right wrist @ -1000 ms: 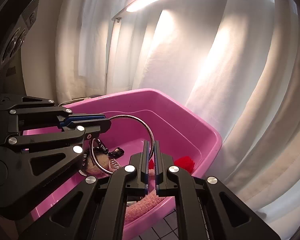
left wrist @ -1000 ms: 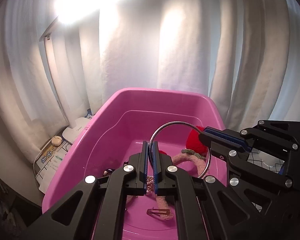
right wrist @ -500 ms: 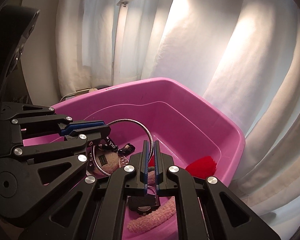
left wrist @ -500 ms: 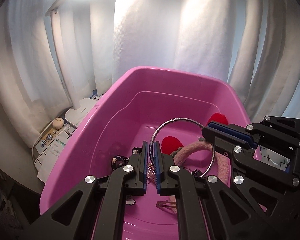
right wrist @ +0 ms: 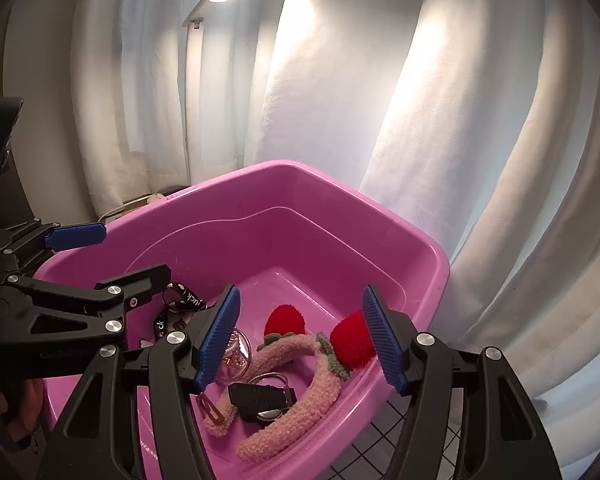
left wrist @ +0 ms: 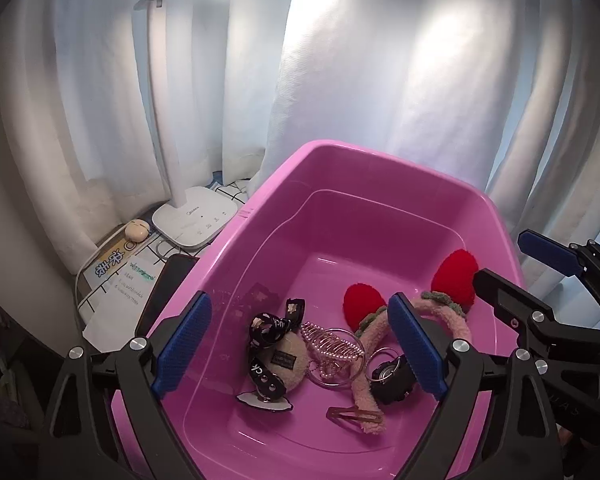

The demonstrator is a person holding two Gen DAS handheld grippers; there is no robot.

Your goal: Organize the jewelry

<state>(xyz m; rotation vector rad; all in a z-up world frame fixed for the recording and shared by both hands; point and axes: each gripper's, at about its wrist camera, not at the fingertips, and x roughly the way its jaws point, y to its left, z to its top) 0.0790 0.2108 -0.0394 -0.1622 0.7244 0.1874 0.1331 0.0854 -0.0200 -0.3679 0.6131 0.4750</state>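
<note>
A pink plastic bin (left wrist: 284, 184) (right wrist: 440, 268) holds the jewelry. A silver bangle (left wrist: 332, 360) lies on the bin floor over a pink hair claw (left wrist: 332, 342). Beside them lie a fluffy pink headband (left wrist: 440, 316) (right wrist: 300, 412) with red pompoms (left wrist: 456, 272) (right wrist: 352, 340), a black strap (left wrist: 266, 328), a black key fob (left wrist: 392, 376) (right wrist: 260, 396) and a brown hair clip (left wrist: 354, 414). My left gripper (left wrist: 300, 344) is open and empty above the bin. My right gripper (right wrist: 300, 344) is open and empty above the headband; it also shows at the right of the left wrist view (left wrist: 512, 276).
A white desk lamp base (left wrist: 194, 218) stands left of the bin, with a small cream case (left wrist: 136, 229) and papers (left wrist: 120, 276) beside it. White curtains hang behind. A gridded tabletop (right wrist: 384, 440) shows at the bin's near right corner.
Both grippers were shut on the silver bangle and held it above the bin. Both have opened, and the bangle now lies on the bin floor.
</note>
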